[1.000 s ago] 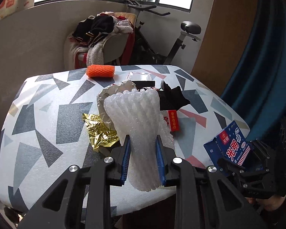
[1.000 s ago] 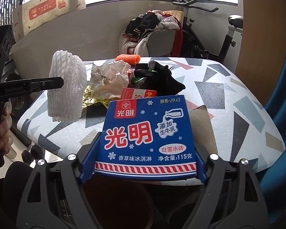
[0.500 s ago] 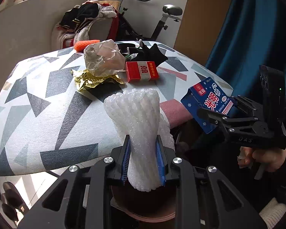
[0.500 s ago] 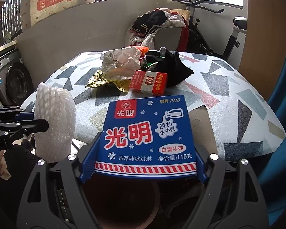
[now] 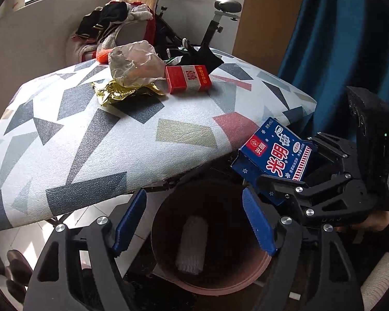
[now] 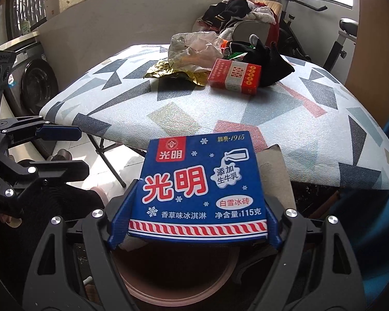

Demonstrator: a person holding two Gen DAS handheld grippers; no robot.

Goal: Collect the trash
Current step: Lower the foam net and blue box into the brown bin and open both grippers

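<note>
Now, my left gripper (image 5: 194, 223) having just opened empty, I'd center the right gripper's (image 6: 194, 220) clamped blue carton (image 6: 202, 186) over the bin (image 5: 207, 280) before releasing.

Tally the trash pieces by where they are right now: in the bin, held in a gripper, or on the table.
In the bin: 1, the white foam net.
Held in a gripper: 1, the blue box in the right gripper.
On the table: 5 visible, red box, gold foil, crumpled plastic bag, black piece, orange net.
Total: 7.
</note>
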